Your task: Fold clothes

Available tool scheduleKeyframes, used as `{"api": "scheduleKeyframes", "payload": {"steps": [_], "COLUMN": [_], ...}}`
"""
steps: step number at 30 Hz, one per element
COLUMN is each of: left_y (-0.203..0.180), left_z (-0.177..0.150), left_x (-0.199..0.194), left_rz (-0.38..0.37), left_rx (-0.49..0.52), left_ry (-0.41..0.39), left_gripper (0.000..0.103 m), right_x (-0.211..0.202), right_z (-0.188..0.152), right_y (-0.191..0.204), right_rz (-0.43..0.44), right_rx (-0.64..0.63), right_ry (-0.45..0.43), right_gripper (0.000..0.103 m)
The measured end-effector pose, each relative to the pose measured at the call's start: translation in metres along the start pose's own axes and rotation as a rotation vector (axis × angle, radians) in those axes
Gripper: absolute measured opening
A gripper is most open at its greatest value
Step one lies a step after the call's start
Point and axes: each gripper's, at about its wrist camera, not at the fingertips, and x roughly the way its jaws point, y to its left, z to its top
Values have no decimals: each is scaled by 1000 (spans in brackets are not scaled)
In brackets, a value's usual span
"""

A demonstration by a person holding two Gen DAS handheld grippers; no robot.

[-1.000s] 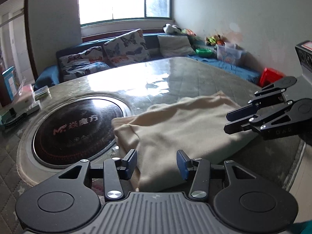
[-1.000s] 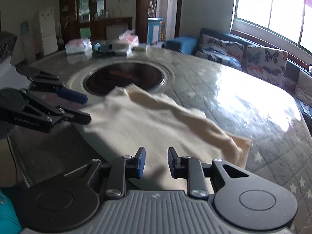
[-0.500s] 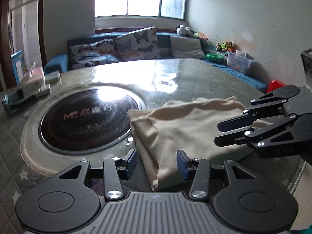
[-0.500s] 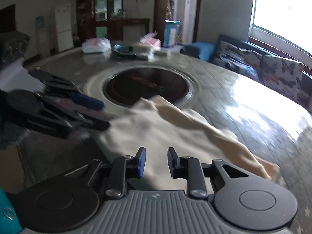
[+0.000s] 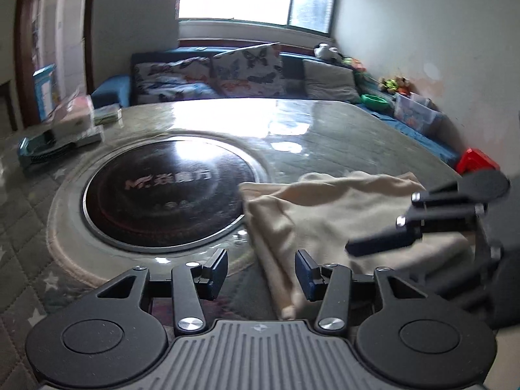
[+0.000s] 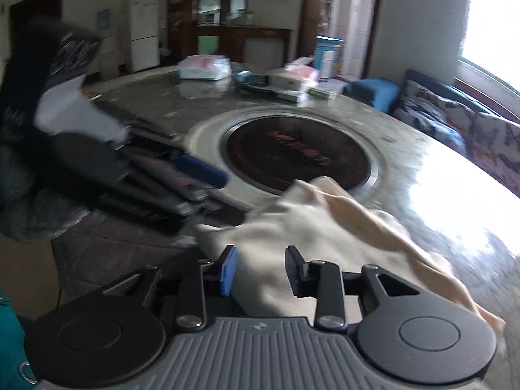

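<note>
From the left wrist, the left gripper (image 5: pixel 261 271) hangs with its jaws apart above the near folded edge of a cream garment (image 5: pixel 328 224), gripping nothing; the garment lies on the worktop (image 5: pixel 341 136) just right of the round black cooktop (image 5: pixel 165 191), and the right gripper (image 5: pixel 378 243) reaches over it from the right. From the right wrist, the right gripper (image 6: pixel 260 271) is opening its jaws over the garment (image 6: pixel 325 237), nothing pinched, with the blurred left gripper (image 6: pixel 208 182) at left
</note>
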Motion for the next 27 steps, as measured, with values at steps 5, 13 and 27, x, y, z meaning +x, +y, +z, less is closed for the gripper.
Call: {"api": "scheduleKeyframes", "payload": {"steps": [5,13,27], "left_y": [12,23,27], "left_z": [4,6,17], "left_x": [-3,1,31], "left_rz": [-2,-63,-162], "left_rx": [-68,-196,-465], "left_ry": [5,36,124], "left_gripper": [56,58,65], "right_x": [13,29,-6], "right_z": [10,9,12], "right_y": [21,34,5], "right_rz": [35,-12,28], "right_rx": [-99,-140,39], "right_ry": [10,45,-79], "right_gripper": [43,38,16]}}
